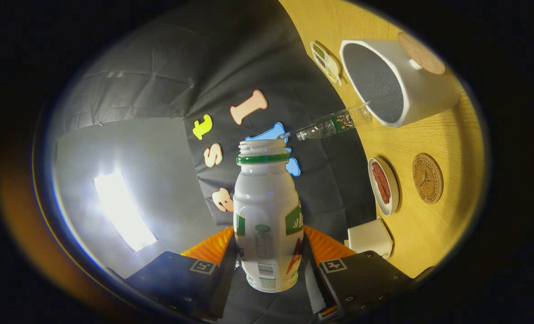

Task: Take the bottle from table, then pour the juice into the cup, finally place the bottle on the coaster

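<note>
The tool [267, 265] grips the uncapped, green-labelled bottle [267, 211] tilted, its print unreadable

The gripper [267, 265], rolled sideways, has its jaws clamped.

The gripper [269, 261] hides the bottle's [267, 216] sides where both fingers press against it, and the print on its label is too blurred to make out. Nothing tells whether any juice is inside the opaque bottle. Beyond it, the clear plastic bottle's [328, 127] base sits hidden behind the white cup's [422, 96] rim. A cork coaster [421, 52] is partly covered by the cup's handle. The small packet [325, 62] past the cup is too small to identify. A white block [370, 237] is partly cut off by the right finger.
</note>
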